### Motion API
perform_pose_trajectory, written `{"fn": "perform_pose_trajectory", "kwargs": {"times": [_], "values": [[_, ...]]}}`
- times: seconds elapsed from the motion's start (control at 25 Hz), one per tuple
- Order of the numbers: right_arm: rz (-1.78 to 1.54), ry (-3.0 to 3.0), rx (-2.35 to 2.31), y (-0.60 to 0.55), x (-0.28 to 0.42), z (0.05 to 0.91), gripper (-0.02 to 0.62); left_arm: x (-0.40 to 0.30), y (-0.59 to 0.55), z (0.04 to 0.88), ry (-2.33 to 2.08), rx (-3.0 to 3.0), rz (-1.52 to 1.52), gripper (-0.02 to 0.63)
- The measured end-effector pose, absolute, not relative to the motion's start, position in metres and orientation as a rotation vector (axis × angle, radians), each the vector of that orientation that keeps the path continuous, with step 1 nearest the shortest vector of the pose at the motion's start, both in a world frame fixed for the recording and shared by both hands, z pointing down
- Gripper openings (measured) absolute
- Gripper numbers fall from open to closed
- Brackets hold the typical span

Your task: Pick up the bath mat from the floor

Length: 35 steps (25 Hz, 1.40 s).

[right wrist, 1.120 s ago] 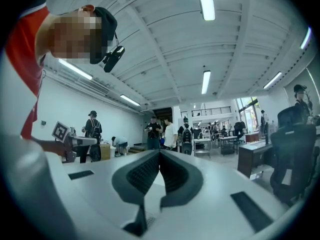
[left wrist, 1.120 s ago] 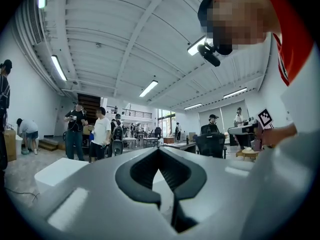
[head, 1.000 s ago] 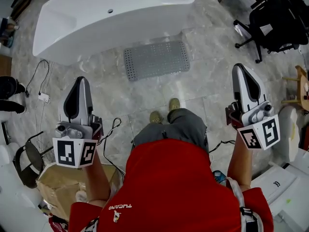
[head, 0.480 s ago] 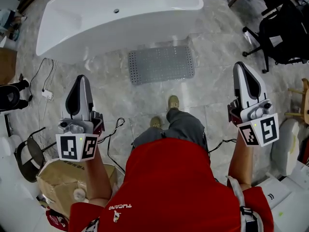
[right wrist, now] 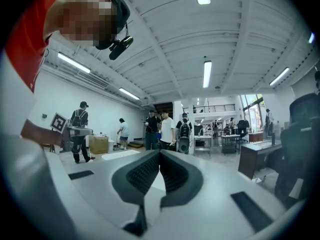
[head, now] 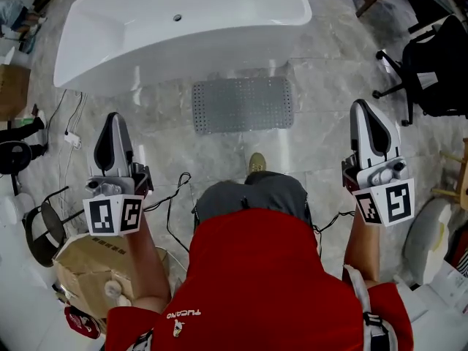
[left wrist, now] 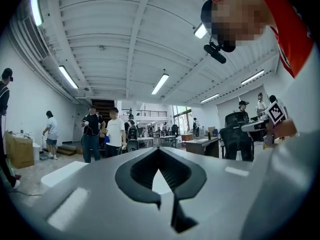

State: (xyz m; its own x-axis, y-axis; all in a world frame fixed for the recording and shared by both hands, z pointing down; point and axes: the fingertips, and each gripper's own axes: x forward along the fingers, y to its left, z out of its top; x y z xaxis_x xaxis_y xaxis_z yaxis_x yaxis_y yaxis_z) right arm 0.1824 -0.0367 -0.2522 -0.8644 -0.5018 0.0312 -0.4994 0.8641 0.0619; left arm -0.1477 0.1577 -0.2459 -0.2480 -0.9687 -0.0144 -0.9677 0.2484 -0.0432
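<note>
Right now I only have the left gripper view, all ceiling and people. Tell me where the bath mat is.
Observer: The bath mat lies flat on the floor beside the bathtub, ahead of the person's shoe.
Operator: Report the right gripper.
Observer: The right gripper is shut and empty, held up to the mat's right, not touching it.
Operator: Name any floor hazard.
Observer: A black cable lies on the floor beside the left gripper.

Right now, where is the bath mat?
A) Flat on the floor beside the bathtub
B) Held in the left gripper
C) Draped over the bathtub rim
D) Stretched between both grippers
A: the bath mat lies flat on the floor beside the bathtub. The left gripper and right gripper are shut, empty and clear of it.
</note>
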Motion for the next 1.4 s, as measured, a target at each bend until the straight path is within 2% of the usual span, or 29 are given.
{"fn": "perform_pose_trajectory", "kwargs": {"times": [0.56,1.4], "values": [[0.010,-2.917,0.865,-0.073,0.156,-0.178,0.002,-0.182,0.118,-0.192,2.475,-1.956,-0.071,0.005],[0.032,-2.822,0.921,-0.112,0.134,0.036,0.002,-0.226,0.090,0.042,2.552,-2.009,-0.096,0.005]]}}
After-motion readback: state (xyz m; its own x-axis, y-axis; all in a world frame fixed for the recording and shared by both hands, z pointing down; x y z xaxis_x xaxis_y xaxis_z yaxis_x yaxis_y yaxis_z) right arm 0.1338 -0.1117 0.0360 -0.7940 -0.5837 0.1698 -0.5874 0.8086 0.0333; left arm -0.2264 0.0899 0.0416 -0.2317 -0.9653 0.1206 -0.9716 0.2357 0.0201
